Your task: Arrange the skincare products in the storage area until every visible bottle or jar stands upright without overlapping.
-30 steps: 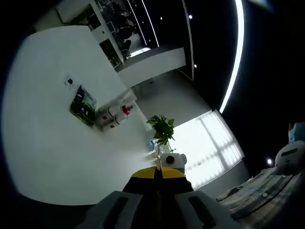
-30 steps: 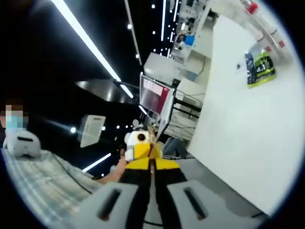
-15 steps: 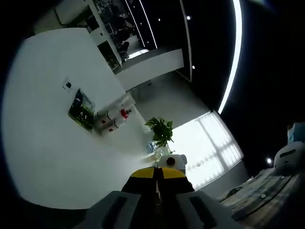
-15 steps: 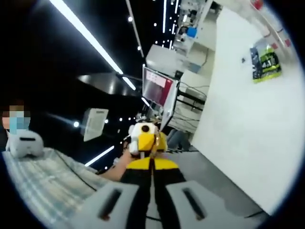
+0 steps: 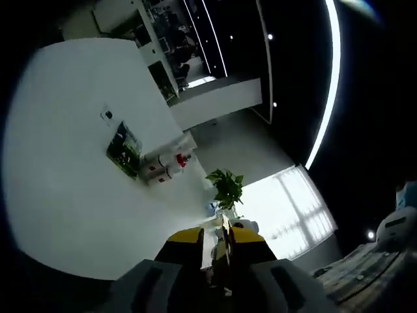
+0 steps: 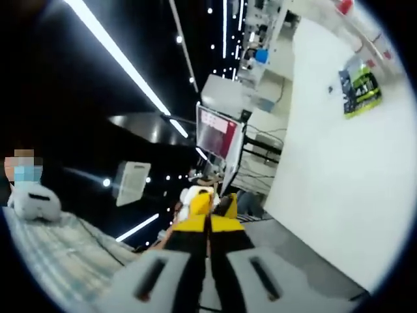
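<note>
Open office or lab: white table (image 5: 71, 195), strip lights (image 6: 124, 68), monitor (image 6: 218, 127), potted plant (image 5: 226, 188).

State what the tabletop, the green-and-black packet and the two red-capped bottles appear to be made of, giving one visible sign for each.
Tabletop: probably a matt white laminate; it looks smooth, even and free of glare.
Green-and-black packet: likely printed plastic film or card; it lies flat with bright graphics, too small to tell which.
Red-capped bottles: seemingly white plastic with red caps and red labels; opaque bodies, though glass cannot be ruled out.
</note>
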Demonstrator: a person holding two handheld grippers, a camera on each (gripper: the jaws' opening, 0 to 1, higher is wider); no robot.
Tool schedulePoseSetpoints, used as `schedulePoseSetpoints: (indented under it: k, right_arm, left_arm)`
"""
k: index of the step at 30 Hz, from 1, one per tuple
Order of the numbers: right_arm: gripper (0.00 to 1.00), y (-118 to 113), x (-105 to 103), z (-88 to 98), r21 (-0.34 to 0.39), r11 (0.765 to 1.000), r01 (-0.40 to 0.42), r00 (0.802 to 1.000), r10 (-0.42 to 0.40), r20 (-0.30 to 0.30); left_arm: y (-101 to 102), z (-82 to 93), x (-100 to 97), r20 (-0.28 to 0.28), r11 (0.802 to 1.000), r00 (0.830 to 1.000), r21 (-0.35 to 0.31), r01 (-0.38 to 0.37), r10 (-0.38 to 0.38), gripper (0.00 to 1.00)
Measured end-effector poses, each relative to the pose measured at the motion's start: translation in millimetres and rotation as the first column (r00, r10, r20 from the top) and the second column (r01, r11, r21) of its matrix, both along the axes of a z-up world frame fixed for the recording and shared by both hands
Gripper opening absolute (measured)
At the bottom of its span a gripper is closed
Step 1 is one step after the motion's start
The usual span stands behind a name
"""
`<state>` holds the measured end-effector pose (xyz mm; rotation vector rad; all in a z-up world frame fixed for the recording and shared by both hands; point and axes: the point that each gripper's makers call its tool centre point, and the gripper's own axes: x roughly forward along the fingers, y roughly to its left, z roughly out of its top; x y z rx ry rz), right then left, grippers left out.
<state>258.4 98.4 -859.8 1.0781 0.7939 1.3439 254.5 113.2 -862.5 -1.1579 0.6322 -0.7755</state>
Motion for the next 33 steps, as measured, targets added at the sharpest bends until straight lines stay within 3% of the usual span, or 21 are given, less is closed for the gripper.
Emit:
schedulePoseSetpoints:
  k: [3,8,12,13,16,17,20,25,27,30,33]
  right_arm:
    - [0.0,-4.3,3.6,0.2,0.003,1.0,0.011,1.0,-0.011,-0.004]
    - [0.0,-5.6,6.4,-3.5,-0.006,1.0,0.021,1.0,-0.021,-0.009]
    - [0.0,-2.5,7.3,-6.9,-0.026,0.999,0.021,1.0,-0.021,0.01]
    - [0.0,-1.6,8.4,-8.1,-0.036,0.999,0.028,0.999,-0.027,0.022]
    - [0.02,1.0,17.5,-16.2,-0.118,0.989,0.085,0.983,-0.064,0.171]
    - [0.04,0.9,18.7,-21.3,-0.162,0.983,0.092,0.972,-0.054,0.227]
    - [0.22,-1.7,23.5,-30.9,-0.233,0.965,0.123,0.955,-0.051,0.294]
    - [0.27,-10.9,29.1,-42.7,-0.299,0.944,0.136,0.943,-0.031,0.33]
    - [0.37,-15.9,37.7,-46.9,-0.33,0.927,0.179,0.936,-0.057,0.347]
    - [0.54,-27.6,54.1,-56.3,-0.39,0.883,0.263,0.912,-0.096,0.398]
    - [0.59,-34.7,62.5,-61.5,-0.41,0.862,0.299,0.897,-0.107,0.43]
  left_arm:
    - [-3.8,0.2,-7.7,0.008,0.999,0.999,0.007,0.047,-0.048,0.11]
    - [-1.2,-4.1,-11.2,-0.01,0.998,0.998,-0.023,0.062,-0.062,0.03]
    - [4.2,-8.5,-9.3,-0.012,0.998,0.998,-0.002,0.059,-0.059,0.01]
    - [6.0,-10.3,-7.8,-0.029,0.999,0.998,-0.008,0.052,-0.052,0.01]
    - [13.7,-15.0,0.1,-0.048,1.0,0.999,-0.008,0.015,-0.016,0.01]
    - [16.1,-16.0,3.4,-0.054,1.0,0.999,-0.003,0.002,-0.002,0.01]
    - [22.1,-17.8,10.2,-0.062,1.0,0.998,0.001,-0.017,0.017,0.01]
    - [34.5,-30.2,25.4,-0.083,0.999,0.996,0.039,-0.026,0.029,0.0]
    - [38.3,-35.7,32.7,-0.092,0.998,0.995,0.056,-0.034,0.04,0.01]
    - [44.7,-42.8,45.9,-0.11,0.996,0.992,0.069,-0.051,0.058,0.01]
    - [48.4,-50.6,54.1,-0.125,0.994,0.991,0.102,-0.042,0.055,0.01]
